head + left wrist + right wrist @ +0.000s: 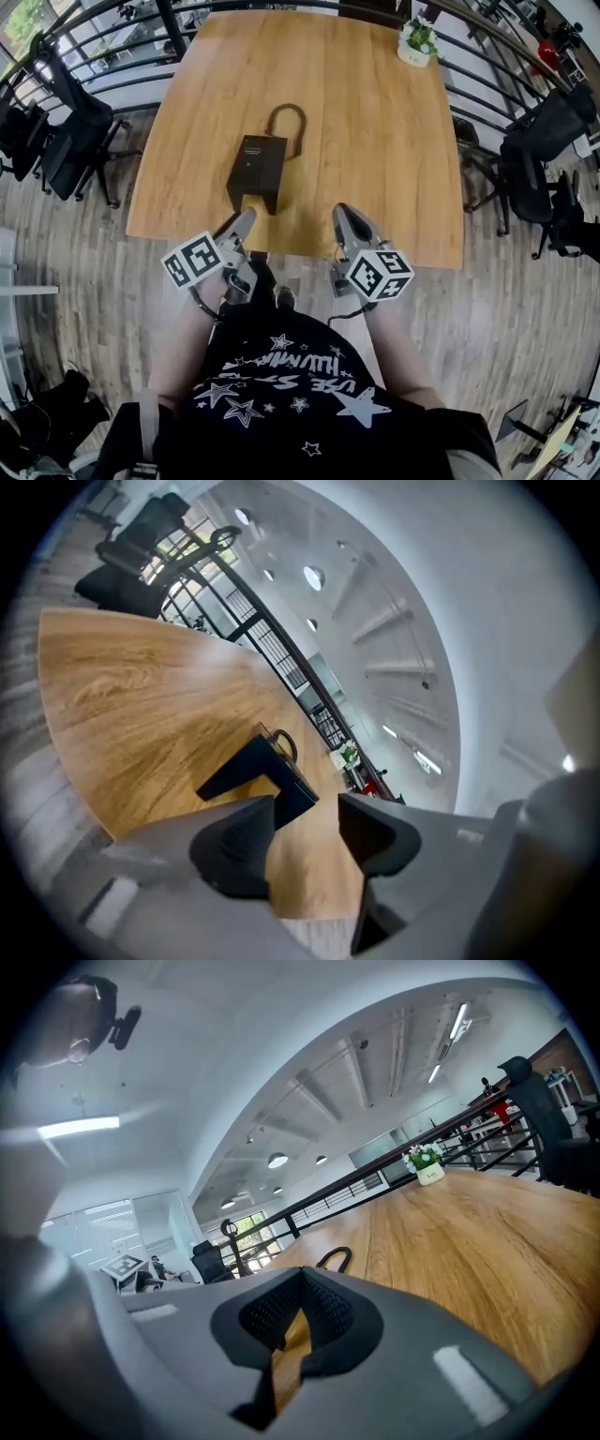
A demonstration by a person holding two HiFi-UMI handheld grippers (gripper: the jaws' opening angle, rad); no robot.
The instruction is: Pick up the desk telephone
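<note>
One plant in pot beyond telephone

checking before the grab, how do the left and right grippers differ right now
The left gripper's jaws stand apart; the right gripper's are together. The left gripper is rolled steeply sideways; the right gripper is far less tilted. The phone lies just ahead of the left gripper; the right gripper faces bare table beside it. Both are empty, at the table's near edge.
</note>
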